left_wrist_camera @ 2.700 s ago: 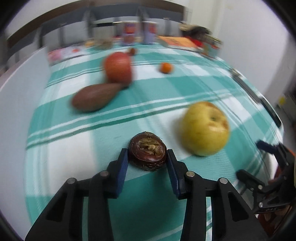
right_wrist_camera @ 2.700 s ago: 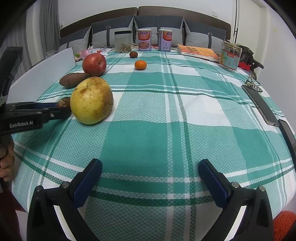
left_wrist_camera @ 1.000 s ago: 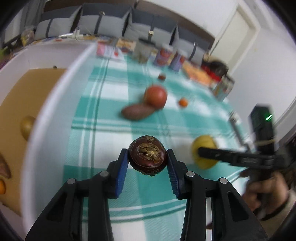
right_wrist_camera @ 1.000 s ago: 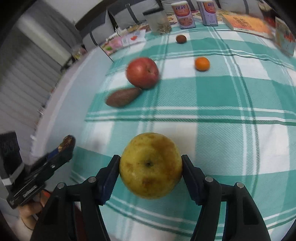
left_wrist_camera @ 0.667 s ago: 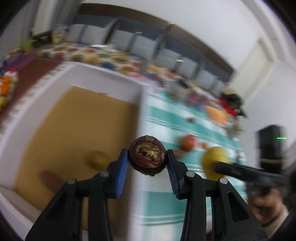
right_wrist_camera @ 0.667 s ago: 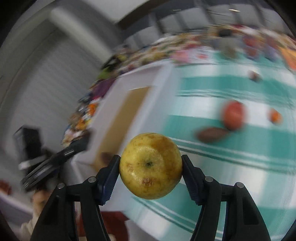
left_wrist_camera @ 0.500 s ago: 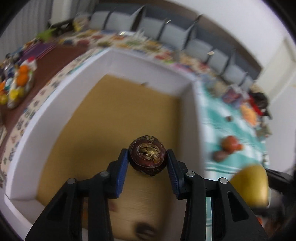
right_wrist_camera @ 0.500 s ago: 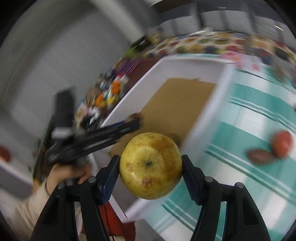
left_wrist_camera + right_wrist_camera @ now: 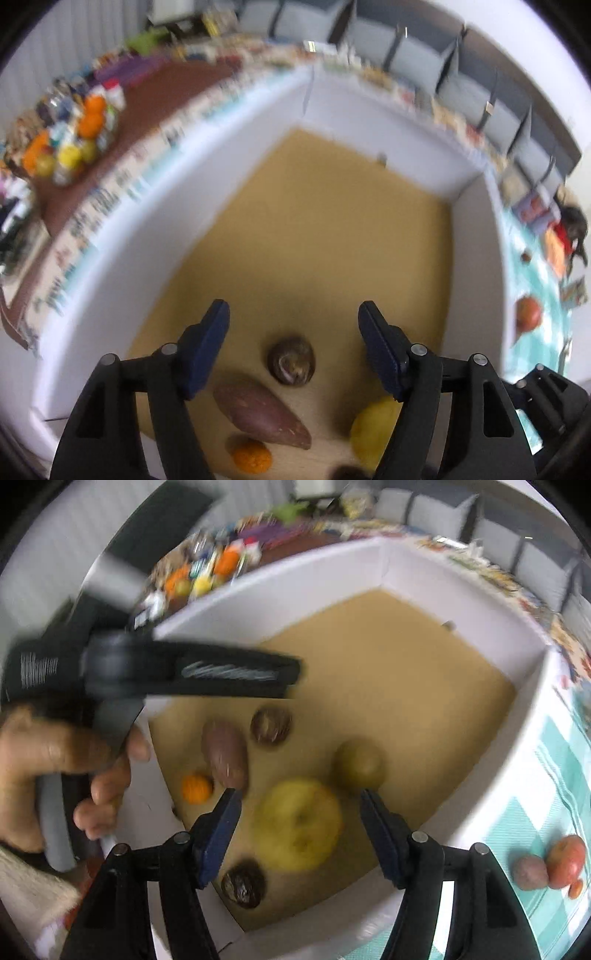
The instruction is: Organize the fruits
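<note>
Grey sofa cushions (image 9: 491, 107) line the back at one o'clock. White box (image 9: 332, 579), tan floor. Yellow pear (image 9: 299, 823) sits inside between the right gripper (image 9: 301, 829), jaws spread; brown fruit (image 9: 291, 362) under the left gripper (image 9: 293, 347), likewise wide. Red apple (image 9: 565, 860) at four o'clock on the checked cloth (image 9: 554, 786).

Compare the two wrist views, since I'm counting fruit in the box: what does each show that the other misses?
Only the left wrist view shows the left tongs head-on, open.

Only the right wrist view shows the open right tongs, the person's left hand, a greenish round fruit and a dark wrinkled fruit.

Both show the white box, the brown round fruit, the sweet potato, the small orange and the yellow fruit.
</note>
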Demonstrator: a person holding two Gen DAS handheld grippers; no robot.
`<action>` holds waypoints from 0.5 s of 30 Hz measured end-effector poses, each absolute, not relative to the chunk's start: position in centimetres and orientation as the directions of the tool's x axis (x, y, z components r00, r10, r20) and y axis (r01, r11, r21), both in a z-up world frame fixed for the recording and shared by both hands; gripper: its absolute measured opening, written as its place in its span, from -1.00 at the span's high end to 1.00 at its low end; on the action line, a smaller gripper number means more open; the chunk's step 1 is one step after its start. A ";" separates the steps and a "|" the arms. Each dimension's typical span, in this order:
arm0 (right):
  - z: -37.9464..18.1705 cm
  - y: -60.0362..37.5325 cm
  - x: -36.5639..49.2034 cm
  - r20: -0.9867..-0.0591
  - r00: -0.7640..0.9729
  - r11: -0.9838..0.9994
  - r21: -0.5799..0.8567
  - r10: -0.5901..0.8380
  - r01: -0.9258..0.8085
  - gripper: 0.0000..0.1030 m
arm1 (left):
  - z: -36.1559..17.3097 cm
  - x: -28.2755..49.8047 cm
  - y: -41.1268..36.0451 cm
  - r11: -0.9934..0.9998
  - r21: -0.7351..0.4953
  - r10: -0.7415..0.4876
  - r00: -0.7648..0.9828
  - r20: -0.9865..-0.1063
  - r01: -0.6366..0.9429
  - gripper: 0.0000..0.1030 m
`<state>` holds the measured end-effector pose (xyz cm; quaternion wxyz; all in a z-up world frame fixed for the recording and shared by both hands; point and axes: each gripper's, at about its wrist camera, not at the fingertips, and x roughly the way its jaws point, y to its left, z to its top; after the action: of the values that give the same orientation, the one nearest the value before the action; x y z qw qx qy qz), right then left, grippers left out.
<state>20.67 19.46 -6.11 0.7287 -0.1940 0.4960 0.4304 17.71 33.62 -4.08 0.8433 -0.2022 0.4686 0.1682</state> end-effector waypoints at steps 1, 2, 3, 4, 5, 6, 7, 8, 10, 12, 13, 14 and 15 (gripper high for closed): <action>-4.0 18.3 21.1 -0.859 0.180 0.571 0.150 0.480 -0.807 -0.40 | -2.8 17.5 33.4 0.859 -0.193 0.107 0.536 -0.837 -0.474 -0.49; -2.5 17.8 21.2 -0.837 0.215 0.580 0.142 0.502 -0.802 -0.46 | -1.0 17.1 33.1 0.860 -0.200 0.126 0.575 -0.809 -0.469 -0.52; -0.1 16.3 21.4 -0.800 0.278 0.596 0.121 0.532 -0.794 -0.57 | 1.6 16.5 32.2 0.867 -0.205 0.149 0.629 -0.763 -0.455 -0.57; 1.9 15.0 21.0 -0.764 0.330 0.609 0.103 0.554 -0.786 -0.67 | 2.8 16.3 31.6 0.871 -0.209 0.157 0.655 -0.739 -0.444 -0.63; 3.3 14.0 20.9 -0.740 0.362 0.619 0.093 0.567 -0.780 -0.71 | 4.6 15.7 30.7 0.879 -0.218 0.161 0.695 -0.701 -0.423 -0.69; 5.8 11.8 20.8 -0.690 0.421 0.639 0.079 0.589 -0.765 -0.79 | 6.7 15.0 29.1 0.890 -0.233 0.155 0.741 -0.653 -0.392 -0.71; 7.5 10.4 20.5 -0.656 0.462 0.656 0.068 0.596 -0.751 -0.88 | 7.9 14.7 27.9 0.900 -0.244 0.140 0.769 -0.624 -0.362 -0.71; 8.6 9.3 20.5 -0.634 0.490 0.670 0.060 0.598 -0.740 -0.93 | 8.9 14.2 26.5 0.910 -0.255 0.117 0.793 -0.598 -0.327 -0.71; 11.0 4.9 20.0 -0.569 0.577 0.720 0.036 0.585 -0.693 -0.99 | 9.9 13.6 24.2 0.926 -0.264 0.075 0.820 -0.567 -0.268 -0.72; 11.9 2.3 19.3 -0.541 0.627 0.755 0.024 0.561 -0.655 -0.99 | 10.2 12.8 20.3 0.946 -0.259 0.023 0.840 -0.541 -0.193 -0.72; 12.0 0.2 18.9 -0.526 0.665 0.787 0.015 0.531 -0.617 -0.99 | 10.0 12.4 18.8 0.952 -0.258 0.000 0.844 -0.536 -0.164 -0.72; 12.0 -1.1 18.7 -0.520 0.686 0.807 0.011 0.509 -0.591 -0.99 | 9.6 12.0 17.0 0.958 -0.256 -0.029 0.845 -0.534 -0.129 -0.74; 11.7 -2.7 18.0 -0.519 0.703 0.825 0.009 0.486 -0.564 -0.99 | 8.6 11.8 14.9 0.963 -0.255 -0.064 0.840 -0.538 -0.090 -0.77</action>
<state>18.03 -2.65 11.68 0.9197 -0.0756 0.2586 0.2856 11.76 14.92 8.59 0.9495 -0.1361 0.2826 0.0067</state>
